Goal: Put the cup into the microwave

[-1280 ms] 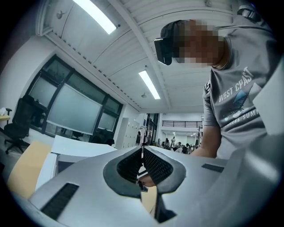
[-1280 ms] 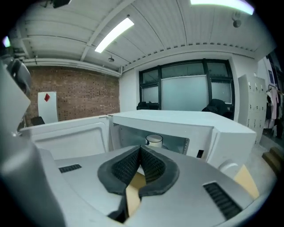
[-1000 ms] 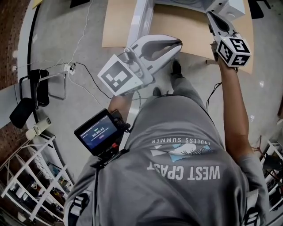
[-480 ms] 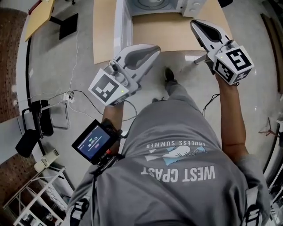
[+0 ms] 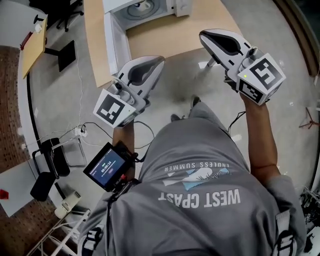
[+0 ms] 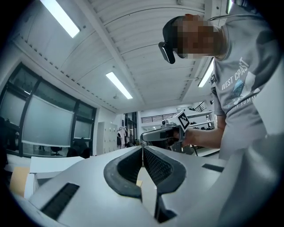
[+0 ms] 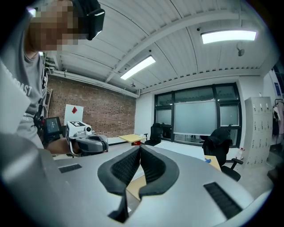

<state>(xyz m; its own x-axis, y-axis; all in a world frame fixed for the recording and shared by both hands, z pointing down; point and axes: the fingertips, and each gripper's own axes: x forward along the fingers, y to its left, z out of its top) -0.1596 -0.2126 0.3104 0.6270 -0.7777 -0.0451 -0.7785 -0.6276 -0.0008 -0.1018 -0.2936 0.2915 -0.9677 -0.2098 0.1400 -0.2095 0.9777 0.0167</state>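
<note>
The left gripper (image 5: pixel 161 60) and the right gripper (image 5: pixel 202 34) both have their jaws pressed together with nothing between them. A second ago, in the head view, the right gripper reached up beside the microwave (image 5: pixel 142 7) at the top edge. Now both grippers sit lower in that view and nearer the person. Their tips show against the near edge of the worktop (image 5: pixel 175 30). More of the worktop shows than before. The microwave stands at its far end with its door (image 5: pixel 114 40) swung open. No view shows the cup.
</note>
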